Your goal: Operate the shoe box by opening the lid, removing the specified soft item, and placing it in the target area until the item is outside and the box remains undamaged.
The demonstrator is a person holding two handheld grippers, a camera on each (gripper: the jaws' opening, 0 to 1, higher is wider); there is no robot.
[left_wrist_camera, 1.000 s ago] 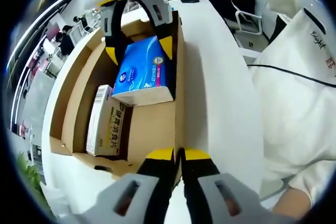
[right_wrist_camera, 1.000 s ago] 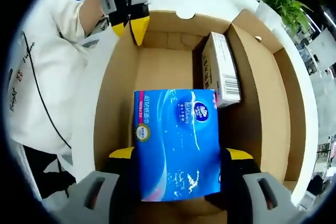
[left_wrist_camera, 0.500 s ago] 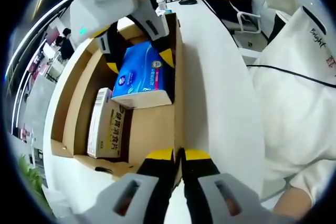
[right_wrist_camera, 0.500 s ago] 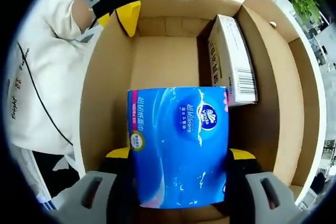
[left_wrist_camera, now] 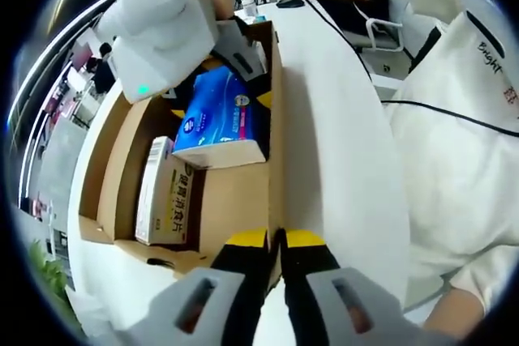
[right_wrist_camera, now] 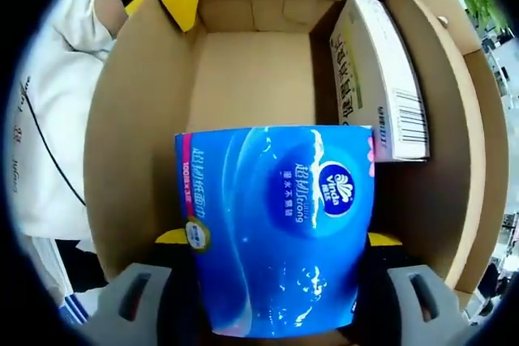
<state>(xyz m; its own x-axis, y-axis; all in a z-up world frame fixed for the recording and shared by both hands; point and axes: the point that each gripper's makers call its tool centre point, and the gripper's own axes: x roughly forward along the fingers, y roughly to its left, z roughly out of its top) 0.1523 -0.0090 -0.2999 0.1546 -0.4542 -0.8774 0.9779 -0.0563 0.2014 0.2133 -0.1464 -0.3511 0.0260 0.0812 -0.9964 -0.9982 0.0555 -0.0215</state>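
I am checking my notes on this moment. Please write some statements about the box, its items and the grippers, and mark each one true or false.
1. The right gripper grips the blue tissue pack. True.
2. The shoe box is closed. False: it is open, its inside showing.
3. The left gripper is shut on the shoe box wall. True.
4. The white carton lies on the table outside. False: it is inside the box, along a side wall.
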